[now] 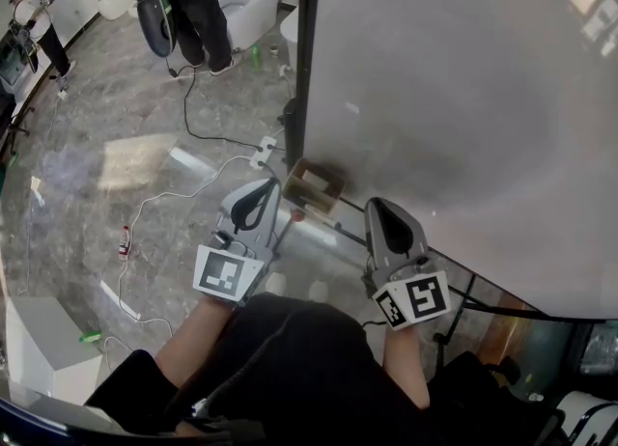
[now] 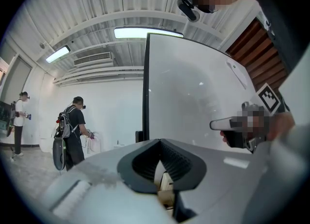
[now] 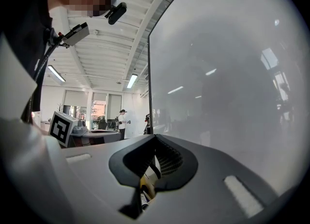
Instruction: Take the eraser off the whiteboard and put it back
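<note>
Finds the eraser (image 1: 314, 186) low at the left edge of the whiteboard (image 1: 463, 97), just ahead and to the right of the left gripper (image 1: 271, 184), with the right gripper (image 1: 379, 205) a little farther off on the other side, which probably favours the left for the lift. Shows both pairs of jaws drawn together, the left pair with a tan edge, likely the eraser, visible in the slit between them, though cannot settle whether pinched there or merely lying beyond. Looks nearly square from above, tilted against the board's foot, so leaves the long axis unclear.
</note>
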A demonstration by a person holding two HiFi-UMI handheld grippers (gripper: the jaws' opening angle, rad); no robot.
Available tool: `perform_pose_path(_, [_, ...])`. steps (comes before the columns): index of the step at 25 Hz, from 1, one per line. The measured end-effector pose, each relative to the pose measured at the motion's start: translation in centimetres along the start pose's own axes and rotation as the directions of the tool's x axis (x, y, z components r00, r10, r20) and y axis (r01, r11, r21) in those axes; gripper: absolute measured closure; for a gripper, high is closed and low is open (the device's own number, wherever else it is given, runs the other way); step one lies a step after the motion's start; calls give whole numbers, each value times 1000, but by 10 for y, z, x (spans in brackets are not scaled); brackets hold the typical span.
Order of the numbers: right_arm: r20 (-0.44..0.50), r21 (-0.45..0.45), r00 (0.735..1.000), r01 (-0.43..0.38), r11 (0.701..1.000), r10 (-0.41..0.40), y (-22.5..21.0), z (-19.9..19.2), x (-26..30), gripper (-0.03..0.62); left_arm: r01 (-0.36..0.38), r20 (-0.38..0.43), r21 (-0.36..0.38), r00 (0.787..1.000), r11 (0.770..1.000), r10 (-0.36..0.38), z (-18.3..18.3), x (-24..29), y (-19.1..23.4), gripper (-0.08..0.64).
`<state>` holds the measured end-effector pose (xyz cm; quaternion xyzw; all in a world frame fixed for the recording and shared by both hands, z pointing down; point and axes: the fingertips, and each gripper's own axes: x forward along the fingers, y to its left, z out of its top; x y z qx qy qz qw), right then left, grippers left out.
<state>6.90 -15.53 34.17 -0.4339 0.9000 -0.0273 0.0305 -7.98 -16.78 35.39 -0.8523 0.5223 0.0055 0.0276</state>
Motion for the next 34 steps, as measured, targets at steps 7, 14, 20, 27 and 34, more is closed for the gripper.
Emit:
perform_pose_path(7, [-9, -13, 1000, 1, 1000, -1, 1, -1, -2, 583, 9, 7, 4, 1000, 1000, -9, 2, -1, -3, 554])
perform_pose_path(14, [-13, -20, 1000, 6, 1000, -6, -1, -2, -3, 583, 32, 9, 14, 999, 999, -32, 0, 3, -7, 555])
perform_pose_path(20, [-10, -23, 1000, 19, 1000, -19, -2, 1, -6, 583, 47, 2, 15, 999, 999, -47, -1, 5, -10, 555])
perform_pose_path(27, [-13, -28, 999, 34, 999, -34, 1, 0, -4, 583, 61, 2, 10, 998, 998, -61, -3, 6, -6, 554])
perform_pose_path(34, [-15, -32, 999, 47, 998, -47, 5, -1, 0, 583, 74, -6, 3, 997, 997, -74, -6, 6, 0, 555])
